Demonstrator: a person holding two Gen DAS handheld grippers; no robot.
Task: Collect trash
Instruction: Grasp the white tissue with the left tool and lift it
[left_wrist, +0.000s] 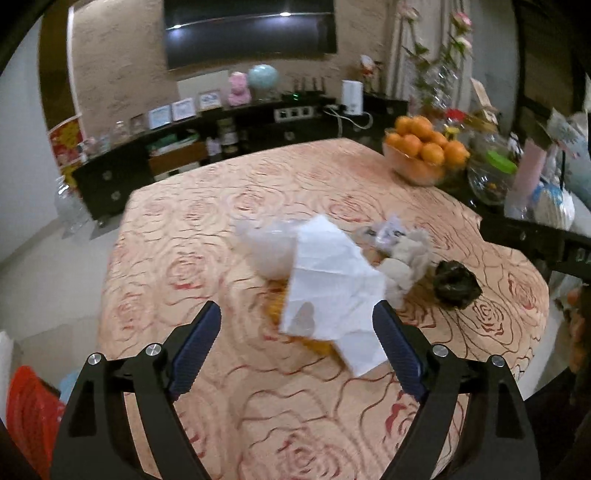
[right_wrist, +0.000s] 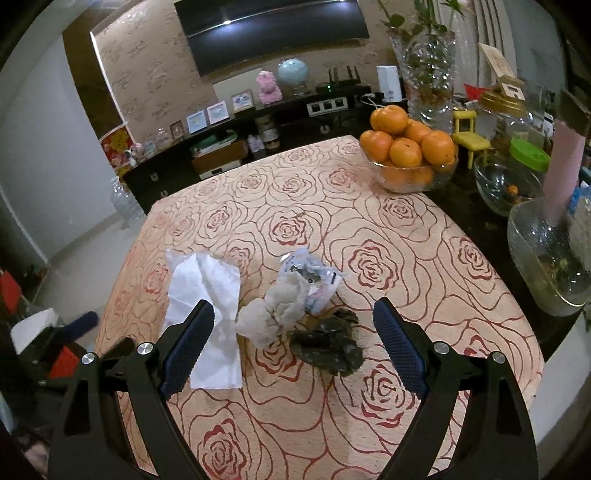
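The trash sits in a loose cluster mid-bench, and nothing looks collected yet. Take the white paper (right_wrist: 207, 314) as the landmark: just right of it lies a crumpled tissue wad (right_wrist: 275, 312), touching or nearly so; behind that wad, a torn printed wrapper (right_wrist: 314, 280); further right and nearer, a dark crumpled bag (right_wrist: 328, 349).

No bin or sack shows in either view, so where this goes I cannot tell. My read: the job is at its very start, every piece left to lift.

Both sets of tongs are spread wide and grasping nothing. The right tongs (right_wrist: 293, 343) frame the wad and dark bag; the left tongs (left_wrist: 297, 345) frame the paper's near end.

Now the differences. The left view shows something orange (left_wrist: 277, 310) tucked under the paper, plus a clear plastic piece (left_wrist: 266, 247) behind it — the right view shows neither clearly. The right view catches the other tongs' blue fingertip (right_wrist: 83, 321) left of the paper. Beyond, a bowl of oranges (right_wrist: 406, 155) stands at the bench's (right_wrist: 461, 295) far corner.
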